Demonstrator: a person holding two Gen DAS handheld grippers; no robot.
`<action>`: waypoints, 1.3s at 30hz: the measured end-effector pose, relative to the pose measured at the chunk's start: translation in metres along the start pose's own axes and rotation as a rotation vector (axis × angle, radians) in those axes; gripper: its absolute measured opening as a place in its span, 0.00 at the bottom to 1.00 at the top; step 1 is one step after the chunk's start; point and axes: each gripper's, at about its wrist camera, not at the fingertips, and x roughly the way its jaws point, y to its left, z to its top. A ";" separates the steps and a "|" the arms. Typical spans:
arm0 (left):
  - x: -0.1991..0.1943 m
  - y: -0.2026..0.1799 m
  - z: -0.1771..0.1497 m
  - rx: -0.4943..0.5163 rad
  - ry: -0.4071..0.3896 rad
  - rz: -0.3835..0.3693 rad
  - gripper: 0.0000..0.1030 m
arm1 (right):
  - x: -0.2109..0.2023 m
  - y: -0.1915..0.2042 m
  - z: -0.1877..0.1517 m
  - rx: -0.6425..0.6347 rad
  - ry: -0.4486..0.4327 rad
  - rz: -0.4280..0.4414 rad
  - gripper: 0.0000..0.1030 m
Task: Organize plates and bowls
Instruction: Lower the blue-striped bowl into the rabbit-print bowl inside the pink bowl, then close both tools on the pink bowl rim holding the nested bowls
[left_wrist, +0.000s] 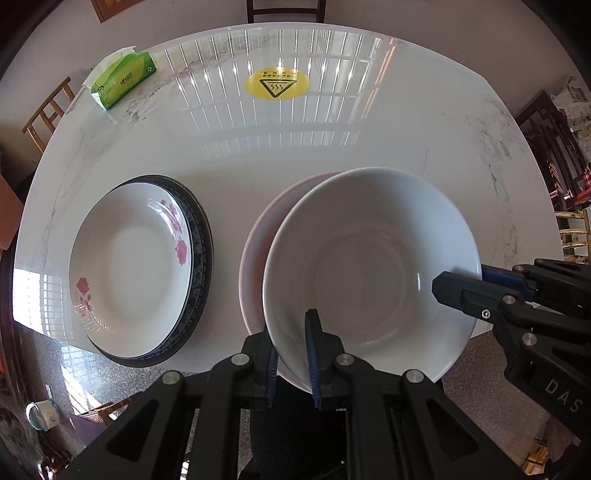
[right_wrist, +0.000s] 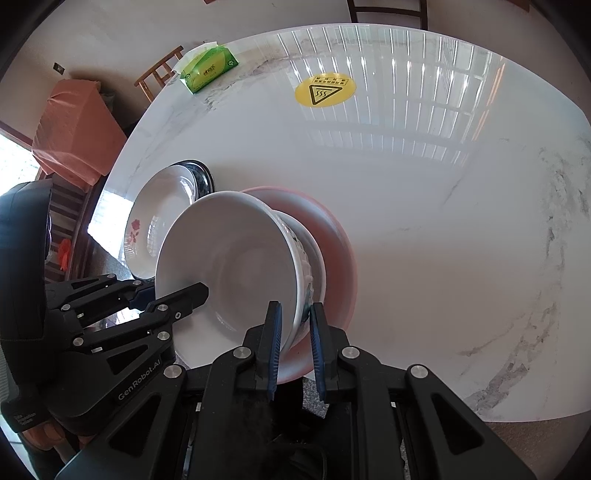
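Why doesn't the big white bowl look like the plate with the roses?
The bowl is deep and plain white inside; the rose plate is shallow with pink flowers. The bowl is gripped at its rim over a pink plate; the rose plate sits untouched on a dark plate. Both are round and empty.

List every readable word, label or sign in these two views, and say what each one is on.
"GenRobot.AI": on the left gripper body, right wrist view.
"DAS": on the right gripper body, cut off by the frame edge.
Hot-surface warning triangle with wavy lines: on the yellow sticker on the table; the text above it is too small to read.
Green tissue pack: print too blurred to read.
Small label low on the left gripper: unreadable.
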 end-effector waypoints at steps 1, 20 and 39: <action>0.000 0.000 0.000 0.001 -0.002 0.002 0.14 | 0.000 0.000 0.000 0.002 0.000 0.001 0.14; 0.000 -0.010 -0.004 0.067 -0.039 0.048 0.32 | 0.010 -0.007 0.002 0.008 -0.002 0.014 0.16; -0.024 0.091 -0.062 -0.238 -0.267 -0.383 0.39 | -0.009 -0.028 -0.052 -0.022 -0.312 0.018 0.18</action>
